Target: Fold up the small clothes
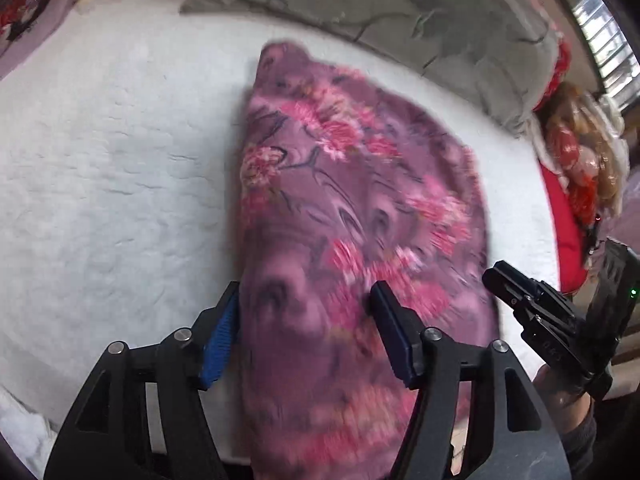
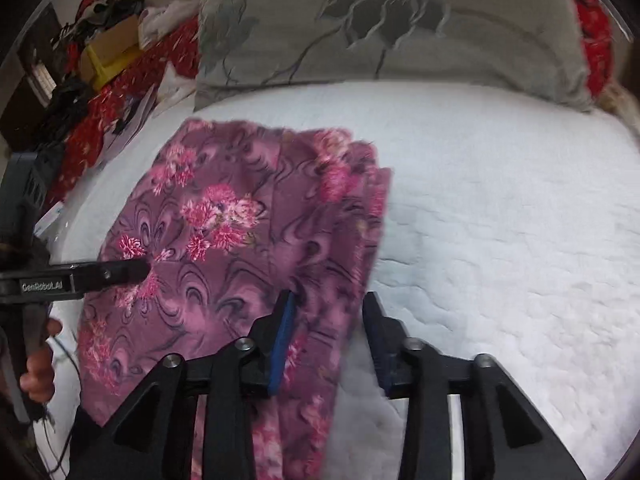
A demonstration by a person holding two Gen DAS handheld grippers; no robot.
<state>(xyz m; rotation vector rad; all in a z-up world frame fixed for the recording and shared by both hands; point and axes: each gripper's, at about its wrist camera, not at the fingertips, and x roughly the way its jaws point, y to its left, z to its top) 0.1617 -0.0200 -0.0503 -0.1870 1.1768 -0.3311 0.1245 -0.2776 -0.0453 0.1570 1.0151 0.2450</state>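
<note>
A purple garment with pink flowers [image 1: 352,208] lies folded lengthwise on the white bedspread [image 1: 100,168]. My left gripper [image 1: 304,300] is open, its jaws straddling the garment's near end from above. In the right wrist view the same garment [image 2: 224,232] lies left of centre. My right gripper [image 2: 330,300] is open over the garment's right edge, its left finger over the cloth and its right finger over the bedspread [image 2: 500,240]. The left gripper also shows in the right wrist view [image 2: 120,272], over the cloth. The right gripper shows in the left wrist view [image 1: 496,276].
A grey flowered pillow [image 2: 380,24] lies at the far side of the bed. Red cloth and clutter [image 2: 112,60] lie at the far left. A doll in red [image 1: 576,152] sits at the right edge.
</note>
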